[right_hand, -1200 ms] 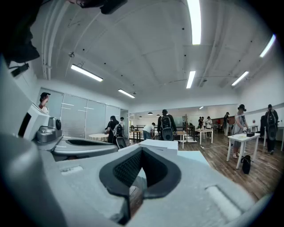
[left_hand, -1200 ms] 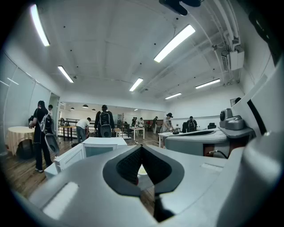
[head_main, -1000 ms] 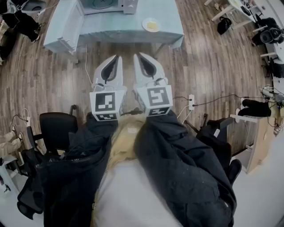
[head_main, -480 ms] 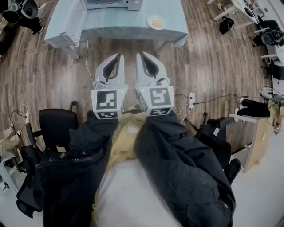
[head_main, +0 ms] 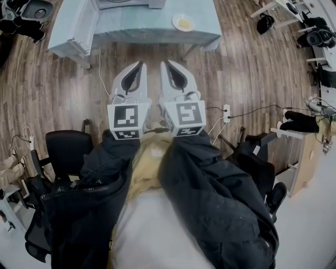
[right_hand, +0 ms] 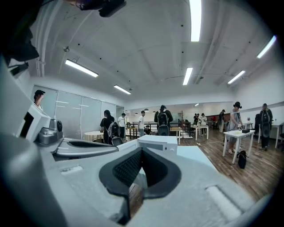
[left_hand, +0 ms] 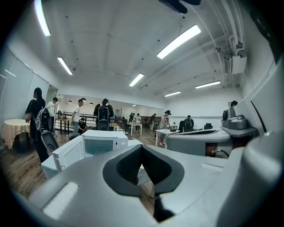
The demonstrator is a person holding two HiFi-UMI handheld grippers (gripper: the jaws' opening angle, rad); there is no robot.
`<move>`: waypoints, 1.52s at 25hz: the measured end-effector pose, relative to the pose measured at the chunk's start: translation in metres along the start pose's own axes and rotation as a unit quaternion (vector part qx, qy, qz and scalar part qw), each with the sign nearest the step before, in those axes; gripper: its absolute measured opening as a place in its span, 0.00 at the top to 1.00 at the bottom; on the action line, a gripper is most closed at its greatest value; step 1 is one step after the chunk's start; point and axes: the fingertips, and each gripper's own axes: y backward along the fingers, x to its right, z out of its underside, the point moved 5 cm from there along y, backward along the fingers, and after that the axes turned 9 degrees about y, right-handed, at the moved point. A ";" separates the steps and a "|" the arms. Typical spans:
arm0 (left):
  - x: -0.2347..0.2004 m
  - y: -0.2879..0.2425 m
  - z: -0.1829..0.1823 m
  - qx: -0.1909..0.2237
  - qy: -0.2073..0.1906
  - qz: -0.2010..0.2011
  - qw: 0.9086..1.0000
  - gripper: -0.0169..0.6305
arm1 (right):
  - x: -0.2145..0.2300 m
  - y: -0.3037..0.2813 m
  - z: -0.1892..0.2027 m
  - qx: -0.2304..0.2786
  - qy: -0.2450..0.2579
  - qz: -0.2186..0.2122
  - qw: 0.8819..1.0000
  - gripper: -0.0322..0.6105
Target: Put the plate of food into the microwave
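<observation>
We hold the left hand-held gripper (head_main: 140,65) and the right hand-held gripper (head_main: 164,64) out side by side, pointing about level toward the surface (head_main: 152,30). Both have their jaws pressed together, empty. One plate of food (head_main: 183,22) sits there, right of the one open-doored microwave (left_hand: 101,142), well ahead.

place: open-plan lab hall | cues: strip lights (right_hand: 194,13), wood floor (head_main: 252,79), scattered tables (right_hand: 236,132), people (left_hand: 103,116)
</observation>
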 end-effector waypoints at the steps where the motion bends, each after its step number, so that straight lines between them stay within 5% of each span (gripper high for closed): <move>1: 0.000 -0.001 0.001 -0.001 0.001 0.001 1.000 0.97 | 0.001 0.000 0.000 -0.001 -0.001 0.001 1.000 0.95; 22: -0.020 -0.006 0.018 -0.026 0.039 0.005 0.999 0.97 | -0.011 -0.015 0.022 -0.030 -0.012 -0.003 0.999 0.95; 38: -0.040 -0.132 -0.006 -0.017 0.043 -0.046 0.998 0.97 | 0.076 -0.118 0.020 -0.012 -0.013 -0.058 0.998 0.95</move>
